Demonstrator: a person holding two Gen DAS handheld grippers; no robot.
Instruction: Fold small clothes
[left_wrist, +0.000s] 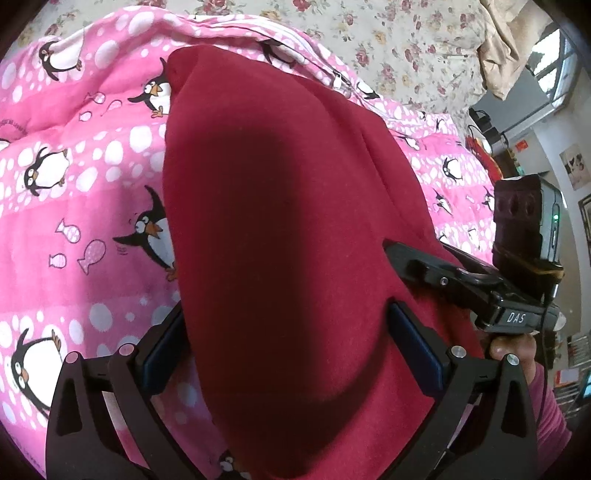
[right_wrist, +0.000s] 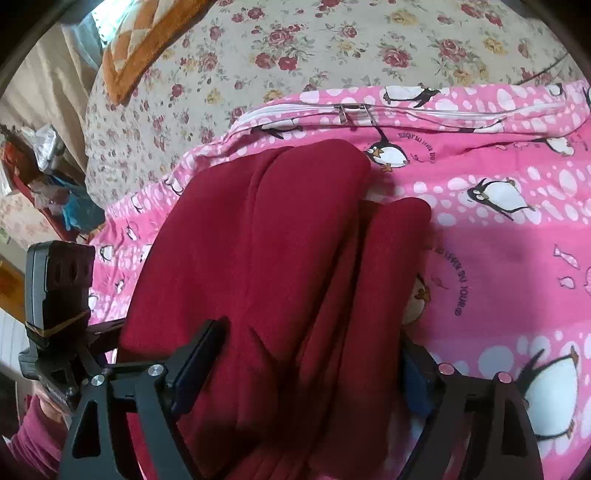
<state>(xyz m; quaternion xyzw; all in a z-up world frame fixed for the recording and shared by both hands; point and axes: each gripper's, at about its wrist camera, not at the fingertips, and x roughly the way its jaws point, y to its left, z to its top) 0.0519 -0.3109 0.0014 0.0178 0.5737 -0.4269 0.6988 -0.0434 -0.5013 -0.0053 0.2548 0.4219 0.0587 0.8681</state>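
A dark red garment (left_wrist: 280, 229) lies folded lengthwise on a pink penguin-print quilt (left_wrist: 74, 184). My left gripper (left_wrist: 284, 339) is open; its fingers stand wide on either side of the near end of the cloth. In the right wrist view the same red garment (right_wrist: 273, 251) shows as several stacked folds. My right gripper (right_wrist: 314, 354) is open too, its fingers straddling the near end. The right gripper's body (left_wrist: 517, 295) shows at the right of the left wrist view, and the left gripper's body (right_wrist: 59, 295) at the left of the right wrist view.
The quilt has a white zipper (right_wrist: 351, 109) along its far edge. Beyond it lies a floral bedsheet (right_wrist: 295, 48) with an orange-trimmed pillow (right_wrist: 136, 48). Cluttered furniture (right_wrist: 44, 184) stands beside the bed. A window (left_wrist: 554, 62) is at the far right.
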